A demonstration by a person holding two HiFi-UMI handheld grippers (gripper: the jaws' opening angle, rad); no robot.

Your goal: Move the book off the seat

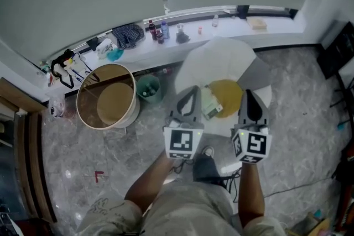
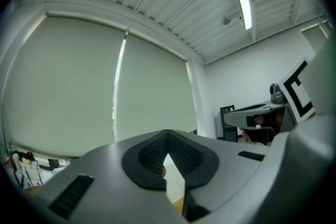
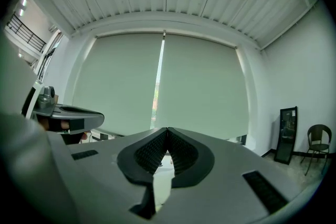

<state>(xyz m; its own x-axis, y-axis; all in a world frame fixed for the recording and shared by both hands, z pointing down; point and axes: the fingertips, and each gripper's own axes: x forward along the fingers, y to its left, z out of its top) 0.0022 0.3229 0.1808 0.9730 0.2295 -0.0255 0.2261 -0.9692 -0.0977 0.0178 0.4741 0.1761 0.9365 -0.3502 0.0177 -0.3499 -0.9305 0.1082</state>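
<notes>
In the head view a pale book (image 1: 209,103) lies on the round yellow seat (image 1: 228,95) of a white chair whose backrest (image 1: 218,59) lies farther from me. My left gripper (image 1: 192,91) is shut and empty, its tips at the book's left edge. My right gripper (image 1: 248,94), also shut and empty, hovers over the seat's right edge. In the left gripper view the left gripper (image 2: 168,134) has its jaws closed together against the window blinds. The right gripper view shows the right gripper (image 3: 168,130) the same way. Neither gripper view shows the book.
A large round tub (image 1: 107,96) and a green bin (image 1: 148,89) stand on the marble floor left of the chair. The window ledge (image 1: 221,24) beyond carries bottles (image 1: 157,30) and a cloth (image 1: 128,35). Dark furniture (image 1: 337,50) is at the right edge.
</notes>
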